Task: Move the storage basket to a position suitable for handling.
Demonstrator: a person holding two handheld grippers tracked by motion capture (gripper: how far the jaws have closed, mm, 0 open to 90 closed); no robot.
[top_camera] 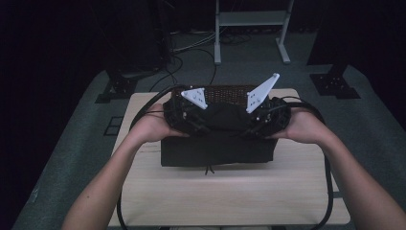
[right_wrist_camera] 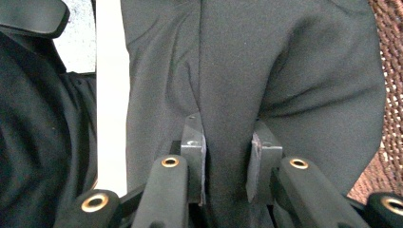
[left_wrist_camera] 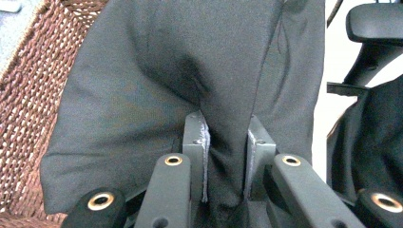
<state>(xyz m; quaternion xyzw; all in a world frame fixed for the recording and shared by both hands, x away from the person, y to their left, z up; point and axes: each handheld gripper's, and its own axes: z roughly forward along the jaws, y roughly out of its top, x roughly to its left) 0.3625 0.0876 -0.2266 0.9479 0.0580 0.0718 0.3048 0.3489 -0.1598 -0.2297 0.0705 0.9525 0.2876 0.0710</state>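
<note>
The one black garment (top_camera: 218,139) lay at mid-table, its far portion lifted and bunched between your two grippers, its near fold flat on the wooden table (top_camera: 225,196). Your left gripper (left_wrist_camera: 227,161) was clamped on a fold of cloth; your right gripper (right_wrist_camera: 227,159) likewise pinched a fold. One woven basket (top_camera: 225,91) stood just behind, at the table's far edge. The table's near half offered open working room.
</note>
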